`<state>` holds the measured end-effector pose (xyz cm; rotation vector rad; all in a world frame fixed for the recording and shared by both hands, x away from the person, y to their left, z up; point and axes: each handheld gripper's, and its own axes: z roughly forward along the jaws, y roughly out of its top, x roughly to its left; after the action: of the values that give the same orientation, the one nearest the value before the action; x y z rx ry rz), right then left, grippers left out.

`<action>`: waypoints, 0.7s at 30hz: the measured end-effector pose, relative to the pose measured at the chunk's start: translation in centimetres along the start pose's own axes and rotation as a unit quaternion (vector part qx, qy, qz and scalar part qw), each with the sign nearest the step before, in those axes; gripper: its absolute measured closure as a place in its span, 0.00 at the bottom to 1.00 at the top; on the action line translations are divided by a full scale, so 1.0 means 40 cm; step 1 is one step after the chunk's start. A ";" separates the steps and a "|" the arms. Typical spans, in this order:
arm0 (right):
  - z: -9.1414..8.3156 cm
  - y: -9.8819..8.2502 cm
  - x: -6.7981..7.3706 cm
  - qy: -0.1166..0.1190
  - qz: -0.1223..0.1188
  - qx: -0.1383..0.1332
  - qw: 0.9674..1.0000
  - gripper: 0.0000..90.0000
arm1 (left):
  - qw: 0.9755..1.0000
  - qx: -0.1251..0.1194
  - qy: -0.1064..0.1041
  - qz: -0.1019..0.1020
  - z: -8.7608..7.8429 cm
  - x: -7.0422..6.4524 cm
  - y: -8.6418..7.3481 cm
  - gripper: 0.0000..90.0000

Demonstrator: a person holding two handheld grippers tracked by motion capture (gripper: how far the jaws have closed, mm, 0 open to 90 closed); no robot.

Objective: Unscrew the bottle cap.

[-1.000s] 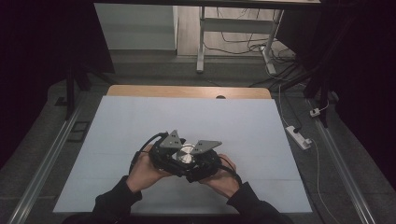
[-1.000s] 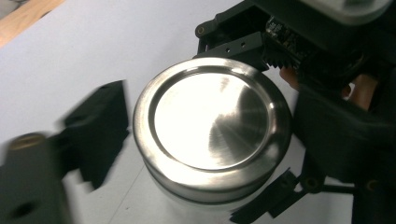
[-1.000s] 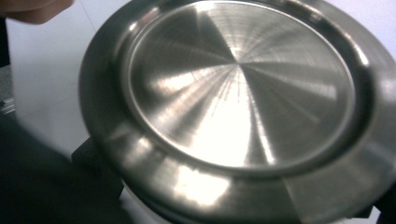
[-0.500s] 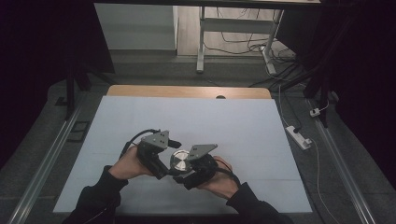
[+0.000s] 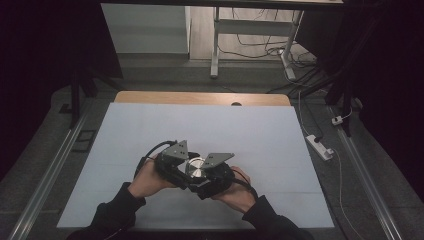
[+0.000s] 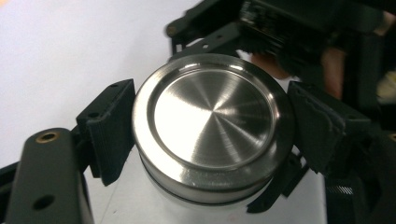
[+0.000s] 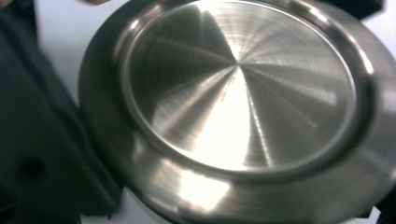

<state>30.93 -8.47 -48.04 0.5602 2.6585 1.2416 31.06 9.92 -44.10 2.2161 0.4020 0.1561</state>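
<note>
My left tongs (image 6: 210, 135) have just closed on the steel lid (image 6: 212, 123) to twist it. My right tongs (image 5: 212, 182), closed tight, seemingly steady the white bottle (image 6: 154, 205) below it.

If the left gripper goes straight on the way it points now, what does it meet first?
Probably the right gripper. The left gripper, whose jaws have just been closing, is clamped on the steel lid, and directly beyond it stands that black gripper, seemingly very near; depth is unclear.
</note>
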 end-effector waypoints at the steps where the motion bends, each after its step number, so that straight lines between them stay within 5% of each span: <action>1: 0.000 -0.001 -0.004 -0.006 0.004 0.002 1.000 0.17 | 1.000 -0.002 0.012 -0.009 0.006 -0.004 0.001 0.23; 2: 0.001 -0.003 -0.010 -0.021 0.017 0.006 1.000 0.16 | 0.999 -0.007 0.033 -0.029 0.017 -0.011 0.004 0.23; 6: 0.000 -0.007 -0.022 -0.036 0.024 0.008 0.999 0.16 | 0.996 -0.020 0.059 -0.062 0.032 -0.020 0.006 0.23; 10: -0.004 -0.007 -0.023 -0.039 0.027 0.004 0.999 0.17 | 0.996 -0.026 0.052 -0.065 0.029 -0.015 0.009 0.18; 16: -0.009 -0.005 -0.021 -0.026 0.023 -0.005 0.999 0.16 | 0.998 -0.044 0.011 -0.043 -0.021 0.010 0.014 0.06; 18: -0.010 -0.004 -0.016 -0.007 0.012 -0.010 1.000 0.17 | 1.000 -0.016 -0.017 -0.004 -0.041 0.019 0.011 0.05; 21: -0.010 -0.002 -0.009 0.008 0.004 -0.012 1.000 0.16 | 0.999 -0.008 -0.035 0.013 -0.047 0.023 0.005 0.05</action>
<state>31.11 -8.94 -47.84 0.5613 2.6525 1.2839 31.51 11.49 -42.79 2.2046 0.3316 0.0944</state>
